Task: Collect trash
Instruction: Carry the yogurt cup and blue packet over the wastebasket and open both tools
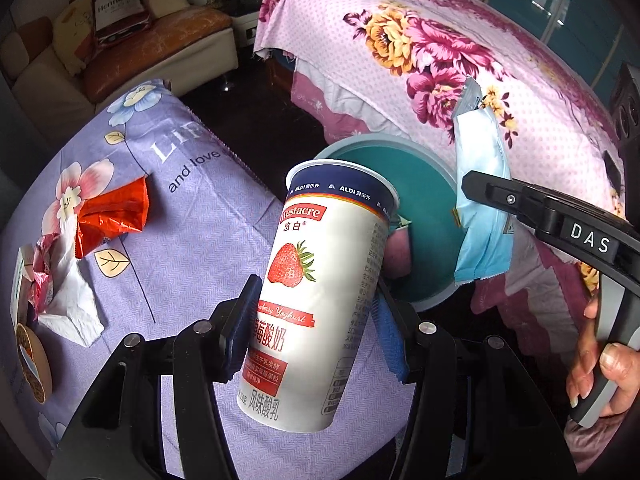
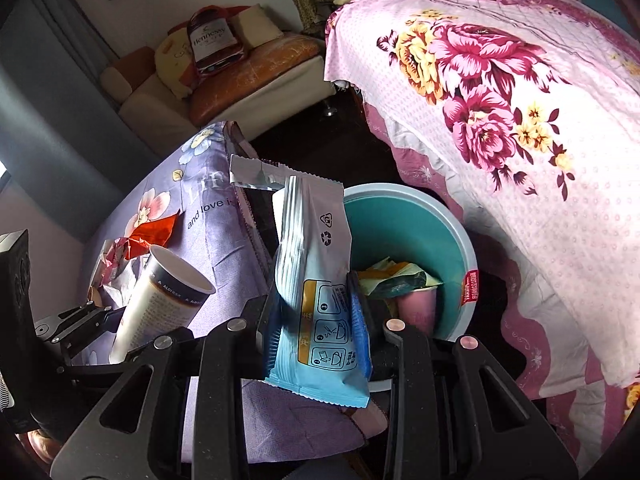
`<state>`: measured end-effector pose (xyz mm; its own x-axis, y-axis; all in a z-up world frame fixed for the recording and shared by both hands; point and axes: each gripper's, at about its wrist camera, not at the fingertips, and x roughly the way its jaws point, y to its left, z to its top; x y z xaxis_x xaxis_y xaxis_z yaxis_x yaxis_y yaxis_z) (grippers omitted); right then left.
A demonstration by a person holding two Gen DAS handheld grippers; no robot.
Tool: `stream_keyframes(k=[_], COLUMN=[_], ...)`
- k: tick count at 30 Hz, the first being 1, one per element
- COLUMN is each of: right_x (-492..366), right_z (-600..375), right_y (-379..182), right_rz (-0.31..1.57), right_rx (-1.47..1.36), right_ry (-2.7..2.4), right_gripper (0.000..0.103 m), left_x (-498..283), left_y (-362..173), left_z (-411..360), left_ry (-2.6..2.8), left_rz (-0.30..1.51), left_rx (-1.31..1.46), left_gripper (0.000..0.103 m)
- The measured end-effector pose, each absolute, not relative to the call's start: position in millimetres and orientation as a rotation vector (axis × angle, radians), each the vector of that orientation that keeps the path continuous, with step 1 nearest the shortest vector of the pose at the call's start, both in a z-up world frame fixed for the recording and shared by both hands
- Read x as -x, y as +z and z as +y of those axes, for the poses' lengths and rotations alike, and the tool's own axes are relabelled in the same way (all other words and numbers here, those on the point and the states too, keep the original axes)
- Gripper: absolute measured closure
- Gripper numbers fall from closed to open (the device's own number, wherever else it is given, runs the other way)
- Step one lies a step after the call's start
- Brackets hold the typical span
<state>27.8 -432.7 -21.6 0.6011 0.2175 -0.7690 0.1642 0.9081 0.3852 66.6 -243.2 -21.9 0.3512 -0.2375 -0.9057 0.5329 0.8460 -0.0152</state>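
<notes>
My left gripper (image 1: 316, 320) is shut on a tall white strawberry yoghurt cup (image 1: 320, 296) and holds it upright above the edge of the purple-clothed table (image 1: 192, 240); the cup also shows in the right wrist view (image 2: 160, 300). My right gripper (image 2: 316, 320) is shut on a light blue snack wrapper (image 2: 316, 288), held in the air beside the teal trash bin (image 2: 400, 224). In the left wrist view the wrapper (image 1: 480, 184) hangs over the bin (image 1: 424, 208). The bin holds a pink cup (image 2: 418, 308) and crumpled wrappers (image 2: 396, 276).
An orange wrapper (image 1: 116, 216), a white tissue (image 1: 72, 296), a pink wrapper (image 1: 42, 276) and a small tub (image 1: 32, 364) lie on the table's left part. A bed with a pink floral sheet (image 1: 440, 60) stands right of the bin. A sofa (image 1: 120, 48) is at the back.
</notes>
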Motion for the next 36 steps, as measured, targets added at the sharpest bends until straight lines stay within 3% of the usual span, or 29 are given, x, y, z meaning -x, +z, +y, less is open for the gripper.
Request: stream_keyframes(k=[36], right_x=[-26], right_z=[-485], right_y=[-49], right_rz=[0.971], right_rx=[-0.474], right_ry=[-0.08], right_gripper=[0.073], left_x=[-91], left_y=[-53], left_z=[-292], left_ry=[-0.525], left_rz=[1.173], left_rx=[-0.28], left_gripper=[0.047])
